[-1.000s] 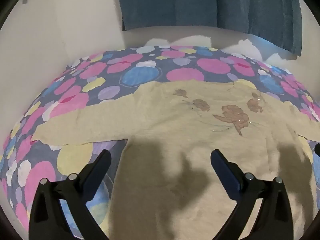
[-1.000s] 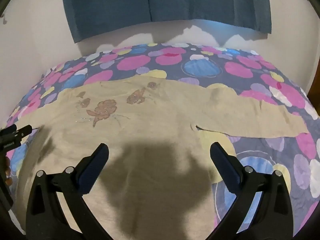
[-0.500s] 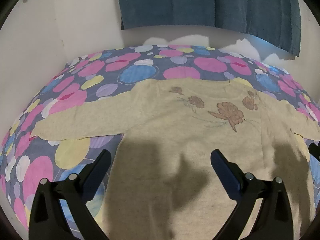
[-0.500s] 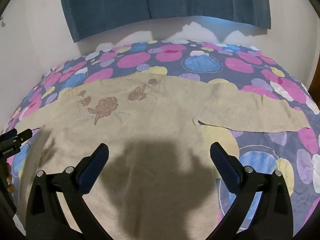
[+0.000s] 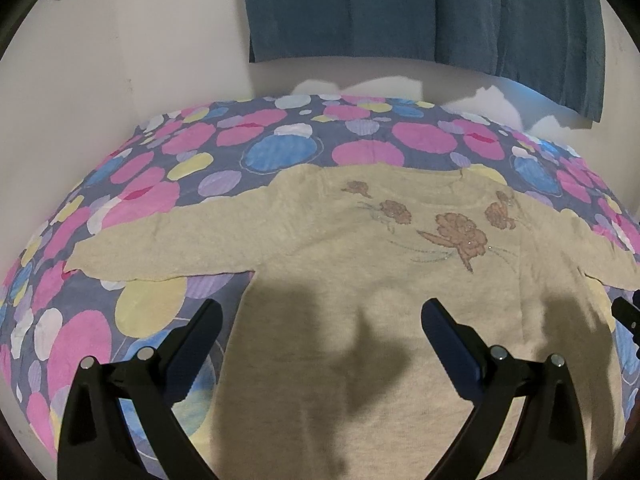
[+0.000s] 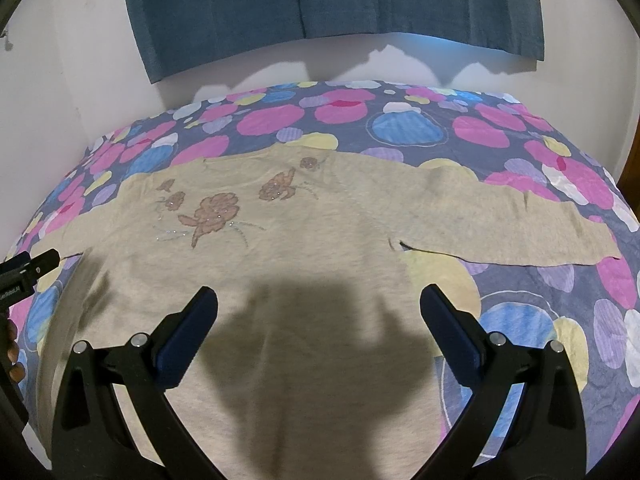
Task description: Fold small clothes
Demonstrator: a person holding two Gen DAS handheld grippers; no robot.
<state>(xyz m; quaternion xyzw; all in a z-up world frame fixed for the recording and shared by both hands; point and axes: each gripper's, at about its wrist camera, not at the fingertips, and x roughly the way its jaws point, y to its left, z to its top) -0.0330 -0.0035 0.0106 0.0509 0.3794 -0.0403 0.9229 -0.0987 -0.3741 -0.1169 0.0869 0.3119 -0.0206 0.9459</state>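
Observation:
A beige long-sleeved sweater [image 5: 360, 288] with brown flower embroidery lies flat, face up, on the bed, both sleeves spread sideways. It also shows in the right wrist view [image 6: 304, 248]. My left gripper [image 5: 322, 320] is open and empty, held above the sweater's lower left body. My right gripper [image 6: 318, 308] is open and empty above the lower right body. The left sleeve [image 5: 160, 248] reaches out to the left, the right sleeve [image 6: 520, 220] to the right. The hem is hidden below the grippers.
The bedspread [image 5: 140, 184] is purple with pink, blue and yellow circles. A white wall and a hanging blue cloth [image 6: 320, 4] stand behind the bed. The left gripper's tip [image 6: 28, 268] shows at the right wrist view's left edge.
Both grippers have drawn back and risen a little, so the sweater looks smaller and lower in both views. The sweater has not moved. Both grippers stay open.

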